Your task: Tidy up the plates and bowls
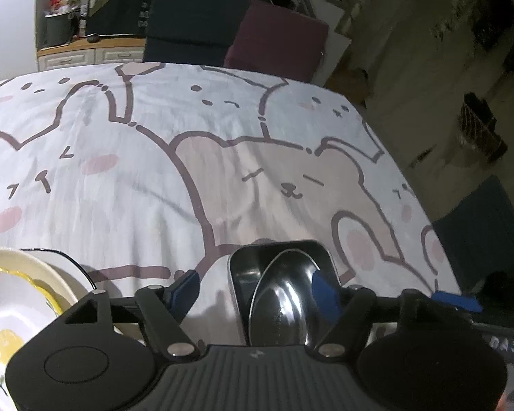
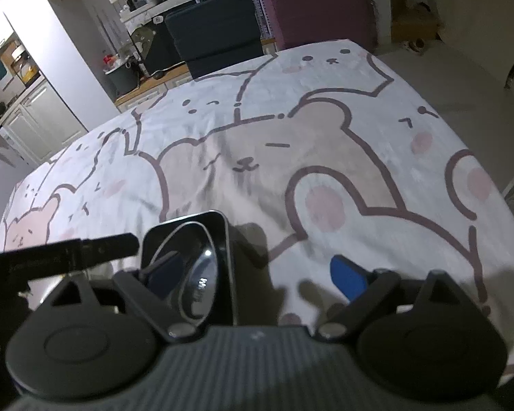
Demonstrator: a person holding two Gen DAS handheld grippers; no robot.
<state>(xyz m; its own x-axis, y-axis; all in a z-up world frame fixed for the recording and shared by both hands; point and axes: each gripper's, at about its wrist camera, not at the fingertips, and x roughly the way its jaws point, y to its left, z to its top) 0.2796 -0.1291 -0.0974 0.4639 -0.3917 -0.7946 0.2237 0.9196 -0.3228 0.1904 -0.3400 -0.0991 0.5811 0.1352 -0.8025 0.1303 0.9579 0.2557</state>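
A steel bowl [image 1: 281, 294] stands on edge inside a square steel tray [image 1: 243, 274] at the near edge of the table. My left gripper [image 1: 253, 291] is open, its fingers astride the tray's near left side, its right blue pad [image 1: 325, 291] against the bowl. A cream plate with yellow rim and lemon print [image 1: 13, 311] stands at the left beside a white dish [image 1: 68, 267]. In the right wrist view the same bowl [image 2: 195, 274] and tray [image 2: 222, 239] sit at the lower left. My right gripper [image 2: 257, 279] is open, its left finger by the bowl.
The table wears a white cloth with bear drawings [image 1: 188, 157]. A dark blue chair [image 1: 195, 27] and a maroon chair [image 1: 281, 37] stand at its far side. A black bar [image 2: 68, 250] reaches in from the left in the right wrist view.
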